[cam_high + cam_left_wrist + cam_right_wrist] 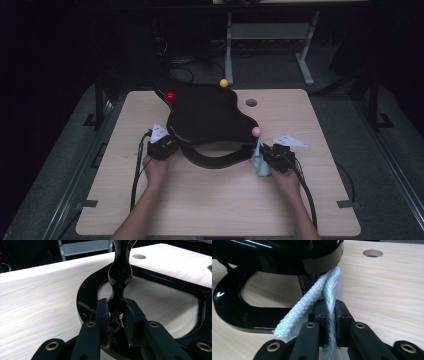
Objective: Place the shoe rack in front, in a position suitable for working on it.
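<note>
Black glossy stand [205, 120] sits mid-desk, w/ a wide flat top and a curved base loop [215, 161] on the side nearest the person. Three balls sit at the top's edges: red [170, 96] at its far left, yellow [223, 83] at the far edge, pink [256, 131] at its right.

Left tongs [116, 315] are closed on a black turned post [120, 275] of the stand, pads pressing both sides of its narrow lower part. In the high view the left tongs [172, 144] sit at the stand's left edge, left hand [155, 167] behind them on the desk [210, 205].

Right tongs [330, 322] are clamped on a pale woven rope [312, 300], which runs up between the pads to the underside of the stand's top and also hangs down in a 2nd strand to the left of the jaws. In the high view the right tongs [265, 152] are at the stand's right side, just below the pink ball, rope [260, 162] hanging beside them; right hand [286, 177] behind.

Round hole [251, 102] in the desk lies beyond the stand, to its right. Cables trail back from both tongs along the forearms. A metal frame [270, 35] stands on the floor past the desk; surroundings are too dark to make out more.
</note>
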### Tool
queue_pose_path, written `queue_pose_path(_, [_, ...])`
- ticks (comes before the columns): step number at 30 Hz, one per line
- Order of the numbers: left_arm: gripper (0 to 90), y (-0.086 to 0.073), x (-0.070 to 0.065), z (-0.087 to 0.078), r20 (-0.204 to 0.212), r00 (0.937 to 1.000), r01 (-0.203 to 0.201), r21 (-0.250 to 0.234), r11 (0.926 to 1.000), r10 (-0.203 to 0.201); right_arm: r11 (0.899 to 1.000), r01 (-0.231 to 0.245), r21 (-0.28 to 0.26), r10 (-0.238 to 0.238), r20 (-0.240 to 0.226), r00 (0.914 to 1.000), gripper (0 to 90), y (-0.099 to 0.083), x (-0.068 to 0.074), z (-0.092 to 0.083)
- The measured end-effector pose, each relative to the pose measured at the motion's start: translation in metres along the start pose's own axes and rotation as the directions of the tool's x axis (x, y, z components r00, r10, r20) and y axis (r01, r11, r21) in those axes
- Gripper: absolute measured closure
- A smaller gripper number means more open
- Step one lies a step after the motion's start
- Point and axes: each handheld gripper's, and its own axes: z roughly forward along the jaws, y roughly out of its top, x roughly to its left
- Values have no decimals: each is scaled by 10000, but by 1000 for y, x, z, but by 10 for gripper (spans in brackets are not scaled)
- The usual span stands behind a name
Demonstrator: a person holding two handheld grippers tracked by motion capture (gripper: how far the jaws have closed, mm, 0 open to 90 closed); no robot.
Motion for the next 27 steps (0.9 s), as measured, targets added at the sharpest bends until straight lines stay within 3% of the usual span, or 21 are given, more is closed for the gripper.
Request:
queue_pose_path(4, [751, 8, -12, 10, 162, 9992, -360, 252, 9990, 356, 9991, -343, -255, 345, 54, 9994, 829, -10, -9, -13])
queue_pose_path(13, [733, 17, -20, 29, 529, 9982, -299, 116, 9995, 293, 9961, -767, -445, 780, 282, 9966, 825, -18, -24, -28])
queue_pose_path(20, [674, 12, -18, 5, 372, 9988, -321, -89, 9994, 324, 9949, -836, -558, 860, 419, 9954, 825, -19, -14, -24])
queue_pose_path(27, [670, 4, -27, -24, 610, 9957, -687, -253, 9973, 701, 9957, -760, -528, 776, 292, 9966, 824, -14, 16, -5])
